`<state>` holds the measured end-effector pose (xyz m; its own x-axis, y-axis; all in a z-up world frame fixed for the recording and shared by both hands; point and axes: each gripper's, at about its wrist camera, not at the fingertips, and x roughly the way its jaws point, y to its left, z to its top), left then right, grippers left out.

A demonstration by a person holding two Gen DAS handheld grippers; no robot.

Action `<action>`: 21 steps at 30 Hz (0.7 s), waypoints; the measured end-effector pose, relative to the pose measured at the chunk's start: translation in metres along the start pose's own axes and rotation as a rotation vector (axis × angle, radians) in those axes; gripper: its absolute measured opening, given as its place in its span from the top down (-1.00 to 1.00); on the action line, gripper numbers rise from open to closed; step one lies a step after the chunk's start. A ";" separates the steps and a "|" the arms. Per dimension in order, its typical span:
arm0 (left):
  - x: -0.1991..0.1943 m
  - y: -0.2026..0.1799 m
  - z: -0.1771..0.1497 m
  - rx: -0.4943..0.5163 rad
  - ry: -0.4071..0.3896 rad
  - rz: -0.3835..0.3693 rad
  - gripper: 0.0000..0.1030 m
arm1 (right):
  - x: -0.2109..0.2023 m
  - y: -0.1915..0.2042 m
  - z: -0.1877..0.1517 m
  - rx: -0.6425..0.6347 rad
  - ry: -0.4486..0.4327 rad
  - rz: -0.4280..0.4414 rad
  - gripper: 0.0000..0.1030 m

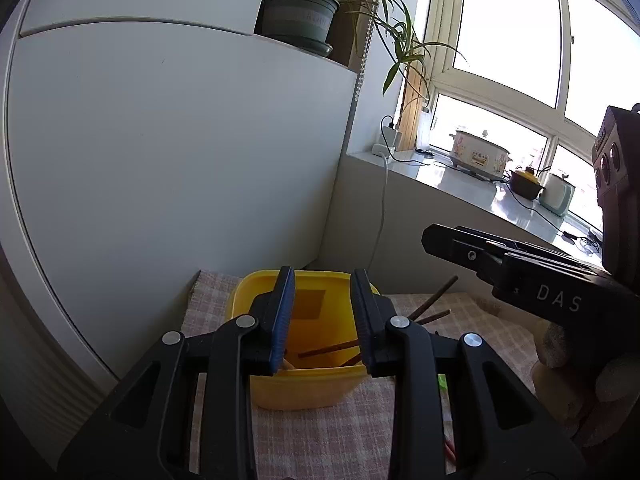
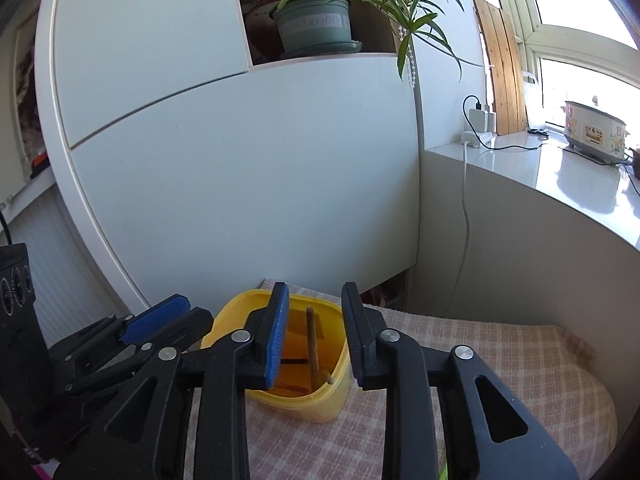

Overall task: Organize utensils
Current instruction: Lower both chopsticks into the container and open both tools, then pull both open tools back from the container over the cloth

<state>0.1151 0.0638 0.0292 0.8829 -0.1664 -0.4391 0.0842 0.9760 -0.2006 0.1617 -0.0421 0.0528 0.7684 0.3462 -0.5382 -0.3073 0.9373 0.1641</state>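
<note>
A yellow plastic container (image 1: 304, 384) stands on a plaid cloth, and brown chopsticks (image 1: 328, 350) lean inside it. Their ends (image 1: 436, 300) stick out past its right rim. My left gripper (image 1: 323, 280) hovers over the container, open, with nothing between its blue pads. My right gripper (image 1: 460, 244) reaches in from the right, held by a gloved hand (image 1: 560, 344). In the right wrist view the same container (image 2: 304, 400) holds a chopstick (image 2: 313, 344). My right gripper (image 2: 315, 292) stands open above it, holding nothing. The left gripper (image 2: 160, 320) is just left of the container.
The plaid cloth (image 2: 500, 360) covers a small table against a white cabinet (image 2: 240, 180). A potted plant (image 2: 316, 24) sits in a niche above. A cooker (image 2: 596, 136) and cables lie on the window sill to the right. Small green (image 1: 442, 382) and red (image 1: 450, 450) items lie on the cloth.
</note>
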 end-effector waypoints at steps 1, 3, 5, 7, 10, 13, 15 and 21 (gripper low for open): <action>-0.003 0.000 -0.001 0.000 -0.005 0.000 0.46 | -0.003 0.000 -0.001 -0.001 -0.010 0.001 0.30; -0.008 -0.002 -0.002 0.005 -0.008 -0.001 0.46 | -0.006 0.000 -0.002 -0.012 -0.017 -0.007 0.30; -0.012 -0.004 -0.005 0.010 -0.011 0.001 0.46 | -0.008 -0.001 -0.004 -0.013 -0.019 -0.010 0.30; -0.017 -0.007 -0.007 0.016 -0.015 0.001 0.46 | -0.011 -0.004 -0.005 -0.003 -0.019 -0.008 0.30; -0.025 -0.012 -0.011 0.032 -0.022 0.002 0.46 | -0.017 -0.008 -0.007 0.006 -0.022 -0.006 0.30; -0.033 -0.017 -0.015 0.043 -0.027 0.003 0.46 | -0.024 -0.013 -0.011 0.001 -0.024 -0.007 0.29; -0.037 -0.020 -0.019 0.043 -0.026 -0.003 0.46 | -0.029 -0.016 -0.014 -0.001 -0.025 -0.016 0.15; -0.050 -0.034 -0.033 0.077 -0.024 -0.006 0.22 | -0.050 -0.039 -0.026 0.002 -0.055 -0.054 -0.18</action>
<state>0.0527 0.0343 0.0292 0.8932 -0.1694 -0.4166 0.1238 0.9832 -0.1343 0.1204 -0.0967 0.0524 0.8137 0.2968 -0.4998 -0.2635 0.9547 0.1381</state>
